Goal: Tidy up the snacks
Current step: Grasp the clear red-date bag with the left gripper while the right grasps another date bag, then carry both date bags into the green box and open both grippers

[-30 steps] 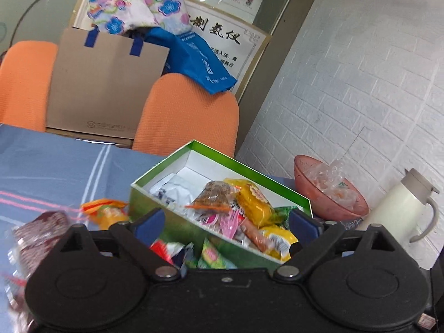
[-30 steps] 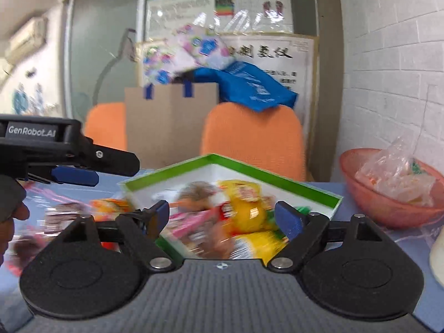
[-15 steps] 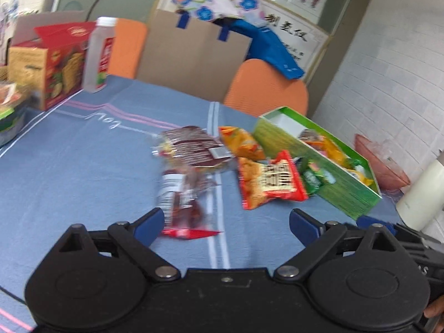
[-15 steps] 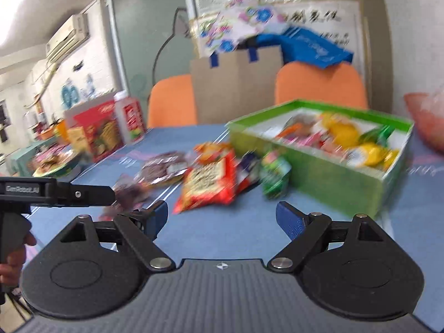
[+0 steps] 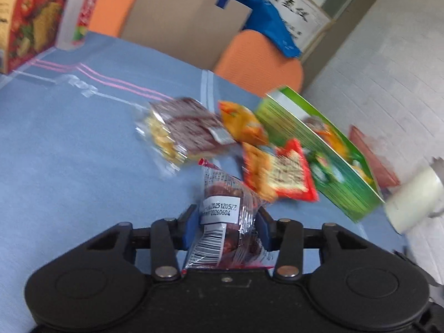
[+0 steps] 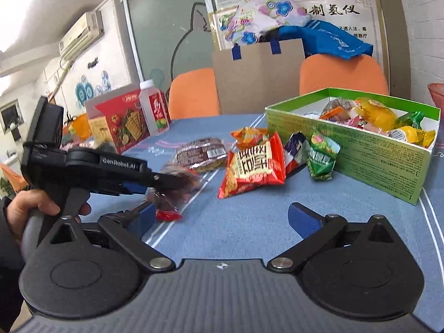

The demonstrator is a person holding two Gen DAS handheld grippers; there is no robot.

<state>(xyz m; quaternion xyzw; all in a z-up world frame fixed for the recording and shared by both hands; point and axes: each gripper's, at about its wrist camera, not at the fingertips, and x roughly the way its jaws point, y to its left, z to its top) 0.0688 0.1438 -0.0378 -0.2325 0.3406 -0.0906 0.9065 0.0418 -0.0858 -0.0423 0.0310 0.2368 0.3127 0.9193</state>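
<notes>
My left gripper (image 5: 227, 226) is clamped on a clear-wrapped dark-red snack packet (image 5: 226, 219), held just above the blue tablecloth (image 5: 69, 144). My right gripper (image 6: 220, 217) hangs with its fingers spread wide, holding nothing. Beyond them lie a red-and-orange chip bag (image 6: 254, 168), a small green packet (image 6: 323, 156) and a brown wrapped cake (image 6: 201, 154). Farther right stands the green box (image 6: 360, 149), already holding several snacks.

Green box (image 6: 369, 163), red-and-yellow snack packet (image 6: 256, 166), blue tablecloth (image 6: 249, 222) with pink stripes, orange chairs (image 6: 344, 75).
</notes>
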